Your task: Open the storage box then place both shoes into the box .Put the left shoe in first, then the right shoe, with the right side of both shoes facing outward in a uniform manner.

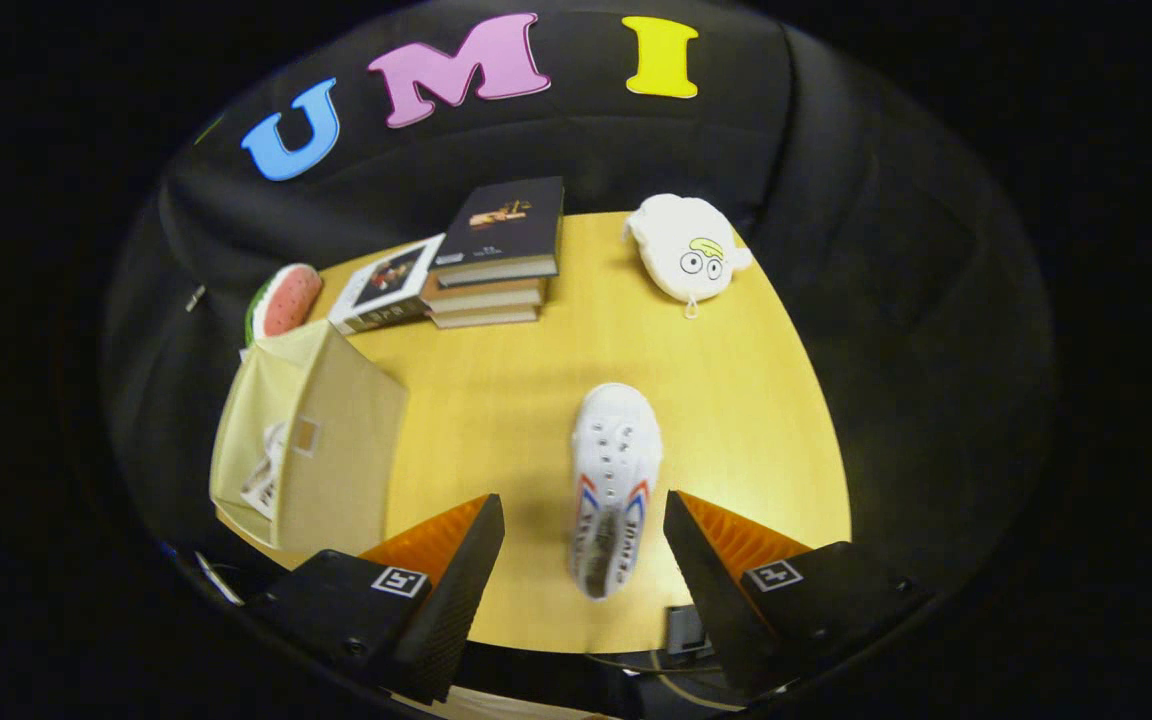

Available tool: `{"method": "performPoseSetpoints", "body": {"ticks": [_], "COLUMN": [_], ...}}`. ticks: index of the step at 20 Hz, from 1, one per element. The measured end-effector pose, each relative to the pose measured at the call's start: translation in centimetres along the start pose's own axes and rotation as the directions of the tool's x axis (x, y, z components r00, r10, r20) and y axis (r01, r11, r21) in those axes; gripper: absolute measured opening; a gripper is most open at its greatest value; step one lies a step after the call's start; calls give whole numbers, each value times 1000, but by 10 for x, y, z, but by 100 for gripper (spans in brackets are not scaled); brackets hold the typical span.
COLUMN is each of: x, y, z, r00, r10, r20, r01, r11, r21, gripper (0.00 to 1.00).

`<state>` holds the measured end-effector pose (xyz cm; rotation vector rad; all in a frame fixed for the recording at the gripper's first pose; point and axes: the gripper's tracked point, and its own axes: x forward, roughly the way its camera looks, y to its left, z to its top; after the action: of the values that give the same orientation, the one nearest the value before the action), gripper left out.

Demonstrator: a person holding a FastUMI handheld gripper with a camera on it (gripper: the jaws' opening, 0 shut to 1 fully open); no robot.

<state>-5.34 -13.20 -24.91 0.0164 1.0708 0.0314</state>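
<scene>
1 white canvas shoe (pixel 614 480) lies low in the frame's middle on the desk (pixel 736 400), between the wide-open, empty gripper (pixel 584 545) fingers; it looks light and soft, best pinched across its stiffer heel collar.

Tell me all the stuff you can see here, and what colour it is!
table: one, yellow wood, under everything.
shoe: one, white with red and blue stripes, lying on the table between the fingers, toe pointing away.
storage box: one, pale yellow, near table edge beside one finger; something white shows inside, perhaps the other shoe.
books: a small stack with dark covers, plus one white-edged book leaning beside it, far side of table beyond the box.
watermelon toy: one, red and green, behind the box.
plush pouch: one, white with cartoon eyes, far side, beyond the shoe.
fingers: two, spread wide open, holding nothing.
</scene>
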Motion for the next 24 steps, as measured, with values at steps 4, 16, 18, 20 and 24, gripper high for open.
{"method": "performPoseSetpoints", "body": {"ticks": [4,16,18,20,24], "x": [39,114,125,129,132], "y": [-28,-40,-41,-37,-29], "z": [-39,-58,-61,-62,-63], "r00": [997,978,973,968,960], "r10": [-13,59,63,84,161], "r20": [-80,-200,-222,-235,-228], "r01": [6,-49,-53,-72,-142], "r11": [996,997,997,996,985], "r21": [-91,57,53,58,100], "gripper": [97,97,100,100,98]}}
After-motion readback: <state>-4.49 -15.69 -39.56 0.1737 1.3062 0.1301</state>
